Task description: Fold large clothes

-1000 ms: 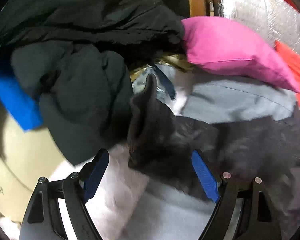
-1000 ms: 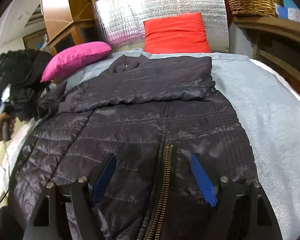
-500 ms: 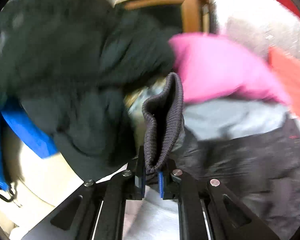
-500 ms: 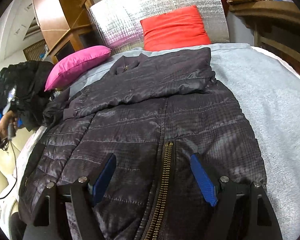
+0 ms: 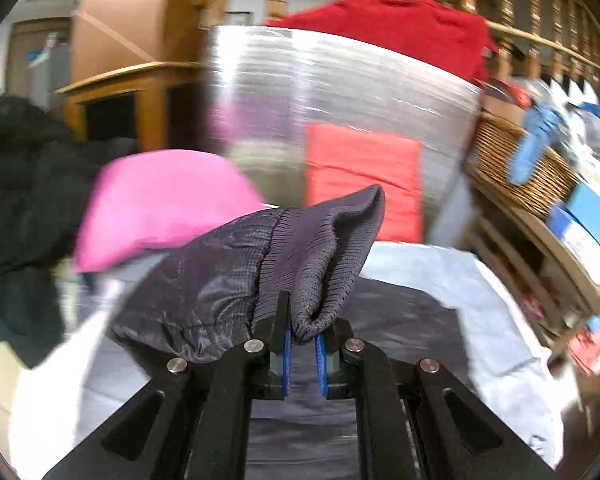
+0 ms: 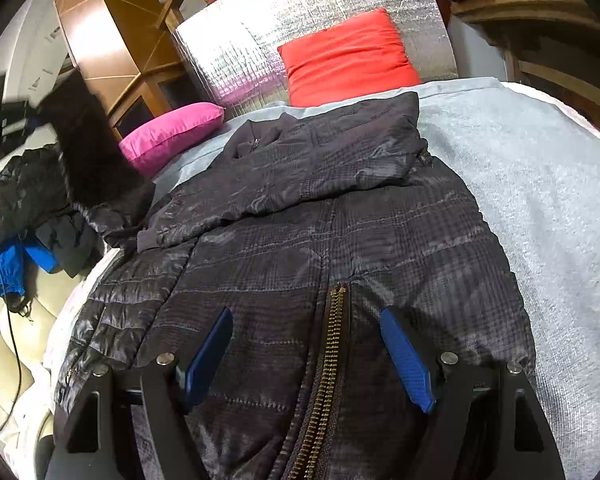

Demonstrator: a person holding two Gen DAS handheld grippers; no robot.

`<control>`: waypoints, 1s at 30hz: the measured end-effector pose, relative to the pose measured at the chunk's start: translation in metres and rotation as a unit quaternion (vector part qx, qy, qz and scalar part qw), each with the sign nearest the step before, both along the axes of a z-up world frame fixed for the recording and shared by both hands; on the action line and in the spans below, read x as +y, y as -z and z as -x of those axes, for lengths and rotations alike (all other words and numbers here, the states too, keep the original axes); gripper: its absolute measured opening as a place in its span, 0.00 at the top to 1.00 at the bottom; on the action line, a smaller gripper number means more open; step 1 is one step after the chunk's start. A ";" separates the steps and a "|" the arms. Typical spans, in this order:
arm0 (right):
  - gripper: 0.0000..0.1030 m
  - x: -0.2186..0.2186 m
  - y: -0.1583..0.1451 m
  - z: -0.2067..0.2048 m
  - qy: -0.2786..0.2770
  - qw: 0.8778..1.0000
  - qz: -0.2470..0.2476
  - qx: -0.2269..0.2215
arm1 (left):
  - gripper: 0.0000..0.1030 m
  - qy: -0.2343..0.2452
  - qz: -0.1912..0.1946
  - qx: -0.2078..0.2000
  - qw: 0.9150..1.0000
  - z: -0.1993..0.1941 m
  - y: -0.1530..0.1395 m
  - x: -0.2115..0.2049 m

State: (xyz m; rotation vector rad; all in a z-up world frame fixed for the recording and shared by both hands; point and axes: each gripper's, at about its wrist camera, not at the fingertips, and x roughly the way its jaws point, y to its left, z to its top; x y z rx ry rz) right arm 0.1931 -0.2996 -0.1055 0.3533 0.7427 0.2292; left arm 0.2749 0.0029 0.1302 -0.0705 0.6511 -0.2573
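A dark quilted jacket (image 6: 324,216) lies front up on the grey bed cover, one sleeve folded across its chest. My left gripper (image 5: 303,354) is shut on the ribbed cuff (image 5: 324,256) of the other sleeve and holds it up in the air. From the right wrist view that raised sleeve (image 6: 88,152) shows as a dark blur at the far left, above the bed edge. My right gripper (image 6: 308,356) stands open low over the jacket's hem, its blue pads on either side of the brass zipper (image 6: 328,360), with nothing pinched between them.
A pink pillow (image 6: 172,134) and a red pillow (image 6: 348,60) rest against a silver foil headboard (image 6: 300,24). Dark and blue clothes (image 6: 32,216) are heaped at the bed's left. A wicker basket (image 5: 516,168) and wooden shelves stand at the right.
My left gripper closed on the sleeve cuff, then lifted it and swung it up and rightward toward the bed's middle. The right gripper stayed open over the hem.
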 end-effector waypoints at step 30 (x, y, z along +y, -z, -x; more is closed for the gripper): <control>0.23 -0.012 -0.007 0.010 0.016 0.999 -0.047 -0.012 | 0.31 0.025 0.058 0.071 0.995 0.002 0.127 -0.067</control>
